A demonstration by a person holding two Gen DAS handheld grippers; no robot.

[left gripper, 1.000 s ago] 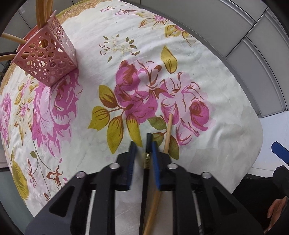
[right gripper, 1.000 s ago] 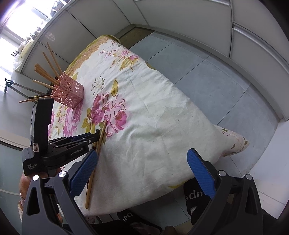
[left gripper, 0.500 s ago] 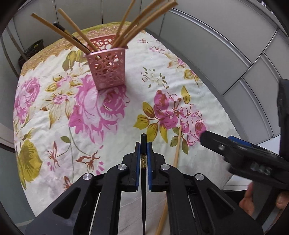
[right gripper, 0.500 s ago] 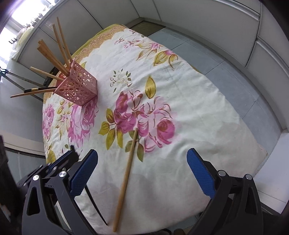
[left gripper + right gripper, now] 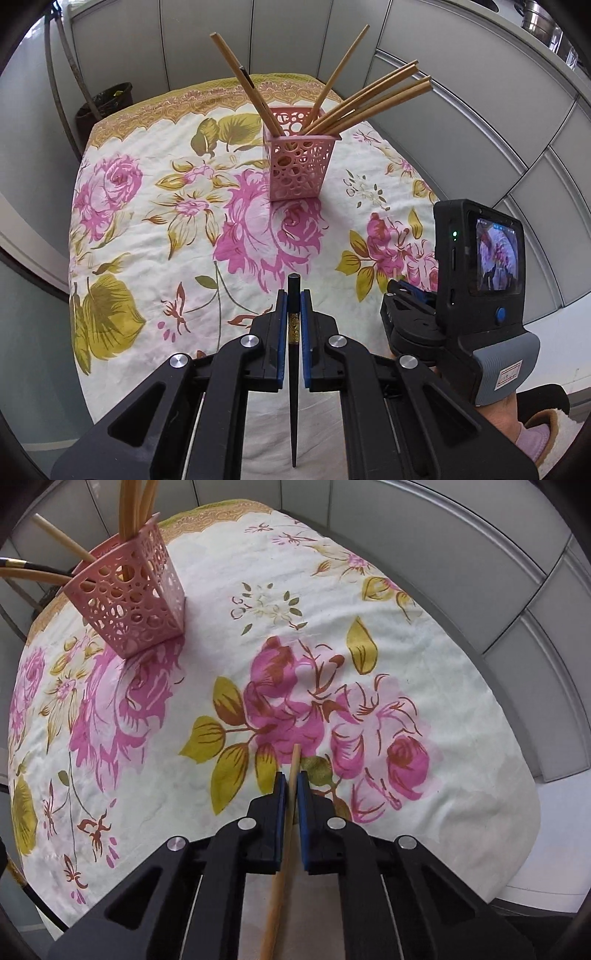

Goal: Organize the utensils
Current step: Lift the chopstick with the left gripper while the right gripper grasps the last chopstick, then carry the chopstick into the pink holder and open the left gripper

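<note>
Since the earlier frames the left claw [image 5: 291, 295] has lifted the black chopstick [image 5: 293, 369] off the cloth and swung to face the holder, while the right claw [image 5: 291, 779], wide open before, has closed on the wooden chopstick [image 5: 284, 853]. On the left, the blue-padded jaws are pinching the slim, glossy black chopstick, whose blunt end is pointing ahead toward the holder and whose taper is running back toward the camera. Farther along, the pink perforated plastic holder [image 5: 297, 168] is standing upright on the floral tablecloth [image 5: 147, 229] covering the desk, with pale bamboo chopsticks [image 5: 369, 99] fanning out of it. On the right, the jaws are pressing together around the round, light wooden chopstick, its long axis running away from the camera, its far tip lying over the pink printed roses, apparently still at cloth level.
</note>
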